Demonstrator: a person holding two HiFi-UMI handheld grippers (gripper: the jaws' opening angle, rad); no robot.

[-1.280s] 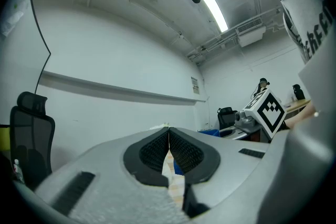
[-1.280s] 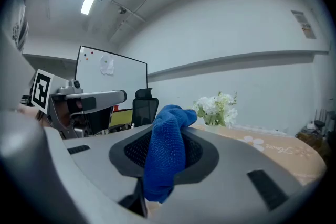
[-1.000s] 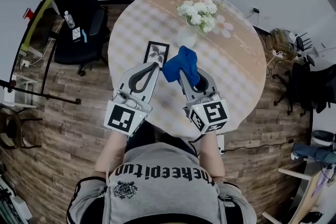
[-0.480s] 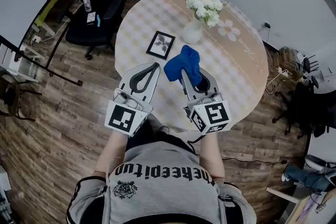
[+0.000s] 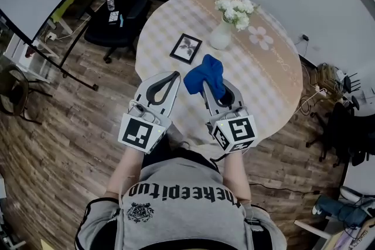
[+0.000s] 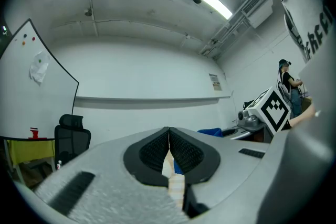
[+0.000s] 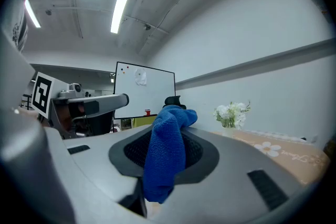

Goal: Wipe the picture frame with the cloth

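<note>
**Cloth carried, frame not yet reached**

Over the last second the round desk (image 5: 258,85) with its pale checked cover has slid up and rightward in my head view. The small black-edged picture frame (image 5: 186,48) now lies further ahead of the grippers, which have hardly shifted.

I judge this to be the approach step, with no wiping begun. My right gripper (image 5: 210,89) is clamped on the blue microfibre cloth (image 5: 206,75), which bunches over the jaw tips and hangs between the ribbed black pads. My left gripper (image 5: 174,75) has its jaws pressed together with nothing between them. The frame lies flat near the desk's left edge, just beside the white vase of white flowers (image 5: 221,38), apart from the cloth and both grippers.

Next I would carry the cloth forward and left, then down onto the frame's face. The empty left gripper could steady an edge, since a light frame on a smooth cover will probably skid. The cloth looks soft and nappy, the frame hard and flat.
</note>
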